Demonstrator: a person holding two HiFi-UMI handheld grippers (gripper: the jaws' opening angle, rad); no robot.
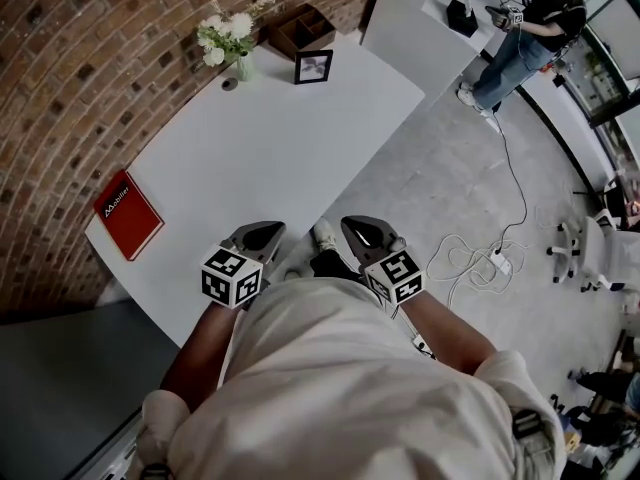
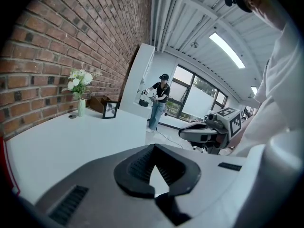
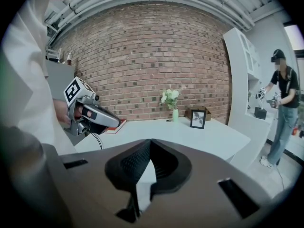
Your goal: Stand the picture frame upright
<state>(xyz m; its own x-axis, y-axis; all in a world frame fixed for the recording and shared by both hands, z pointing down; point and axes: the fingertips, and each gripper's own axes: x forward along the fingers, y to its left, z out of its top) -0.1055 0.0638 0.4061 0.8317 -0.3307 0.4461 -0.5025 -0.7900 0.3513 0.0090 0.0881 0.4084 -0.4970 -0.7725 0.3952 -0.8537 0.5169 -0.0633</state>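
I hold my left tool (image 1: 258,234) and my right tool (image 1: 362,232) side by side, low and close in front of my body, both pointing forward, each with its jaws closed together on nothing.

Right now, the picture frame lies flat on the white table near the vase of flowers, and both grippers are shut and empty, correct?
No: the picture frame stands upright, not flat, as the right gripper view shows. It is on the white table near the vase of flowers; the left gripper and right gripper are shut and empty.
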